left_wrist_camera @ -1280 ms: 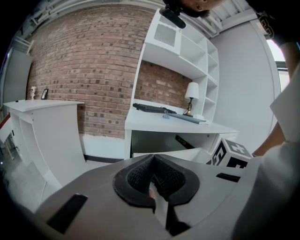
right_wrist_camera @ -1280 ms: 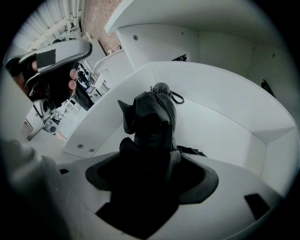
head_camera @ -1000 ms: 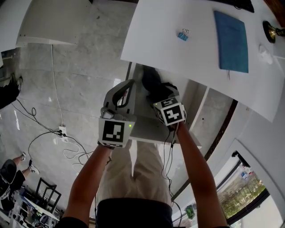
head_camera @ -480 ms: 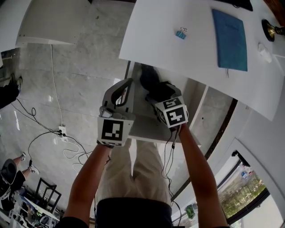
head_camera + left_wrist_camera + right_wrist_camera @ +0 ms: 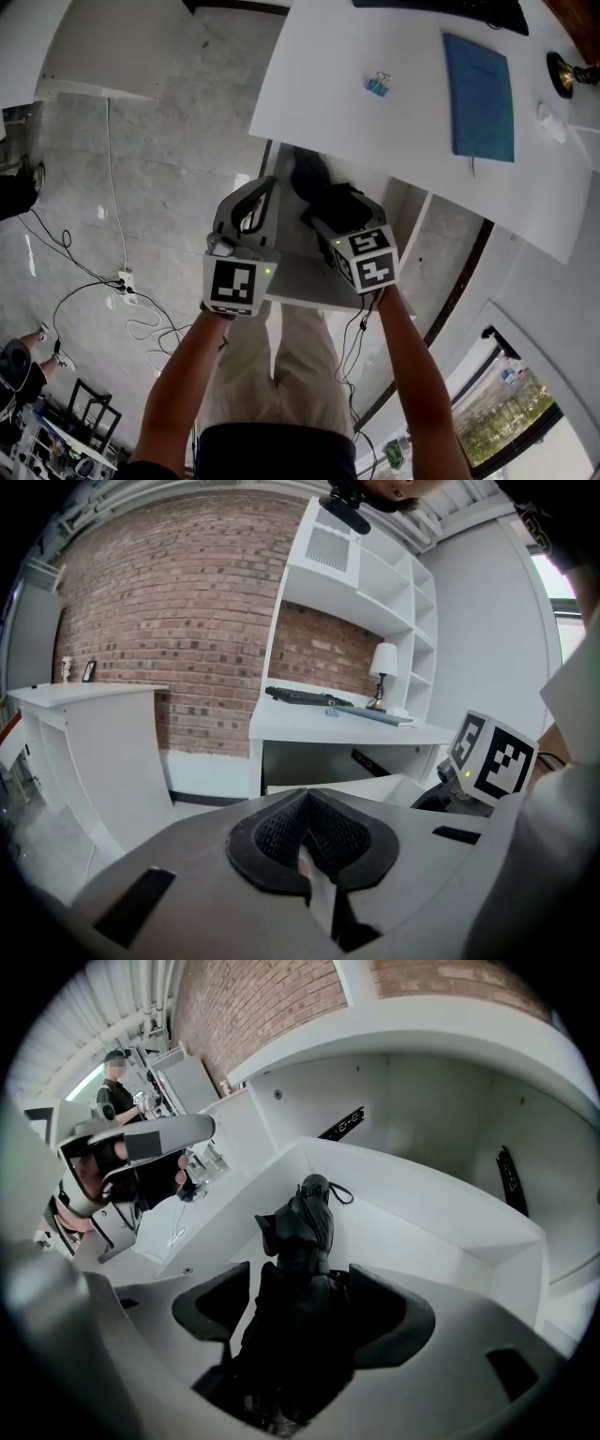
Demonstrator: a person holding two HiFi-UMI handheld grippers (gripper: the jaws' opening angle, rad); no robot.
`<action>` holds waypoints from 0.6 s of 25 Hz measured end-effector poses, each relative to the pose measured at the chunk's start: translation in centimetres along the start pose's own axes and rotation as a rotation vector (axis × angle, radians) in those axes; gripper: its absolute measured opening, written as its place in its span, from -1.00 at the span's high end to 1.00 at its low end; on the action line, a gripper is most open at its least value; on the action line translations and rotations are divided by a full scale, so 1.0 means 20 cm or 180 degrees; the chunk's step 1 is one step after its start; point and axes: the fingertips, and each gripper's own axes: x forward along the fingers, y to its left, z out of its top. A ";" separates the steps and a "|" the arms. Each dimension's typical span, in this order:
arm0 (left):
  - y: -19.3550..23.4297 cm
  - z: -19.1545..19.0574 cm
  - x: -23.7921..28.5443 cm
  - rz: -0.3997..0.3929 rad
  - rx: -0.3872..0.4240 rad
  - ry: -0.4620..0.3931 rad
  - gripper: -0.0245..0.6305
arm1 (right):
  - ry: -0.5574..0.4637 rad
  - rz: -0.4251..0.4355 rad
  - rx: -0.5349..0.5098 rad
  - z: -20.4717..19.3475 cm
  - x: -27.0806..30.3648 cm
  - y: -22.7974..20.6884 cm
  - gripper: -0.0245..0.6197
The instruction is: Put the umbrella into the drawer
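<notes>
Head view: two grippers side by side above one open white drawer (image 5: 298, 281) under the desk (image 5: 319, 103). At the drawer's left edge, the left gripper (image 5: 263, 187). Over the drawer, the right gripper (image 5: 323, 217), clasping one black folded umbrella (image 5: 309, 176). On the desk, one blue notebook (image 5: 480, 98) and one binder clip (image 5: 377, 85).

Left gripper view: fingers (image 5: 272, 841) pressed together, pinching nothing.

Right gripper view: fingers (image 5: 211, 1302) spread around the umbrella, squeezing both sides. Far end of the umbrella down inside the drawer.

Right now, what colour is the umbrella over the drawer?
Black all over; the umbrella shows best in the right gripper view, against the white drawer.
</notes>
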 end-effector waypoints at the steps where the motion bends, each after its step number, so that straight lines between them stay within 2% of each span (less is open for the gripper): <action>1: 0.00 0.00 0.00 0.0001 -0.0009 -0.0009 0.87 | -0.0012 -0.0009 0.0011 0.00 -0.01 0.00 -0.10; 4: 0.01 -0.01 -0.01 -0.0003 0.0012 0.0012 0.87 | -0.0057 -0.0055 0.0033 0.00 -0.03 0.02 -0.05; 8: 0.00 -0.02 0.00 -0.0014 0.0050 0.0070 0.87 | -0.0133 -0.0197 -0.0018 0.02 -0.08 0.00 0.23; 12: 0.01 -0.03 0.01 -0.0022 0.0056 0.0119 0.87 | -0.0122 -0.0328 -0.0058 0.02 -0.11 -0.02 0.31; 15: -0.04 0.00 -0.01 -0.0147 0.0186 0.0149 0.87 | -0.0040 -0.0348 -0.0031 0.01 -0.17 0.01 0.38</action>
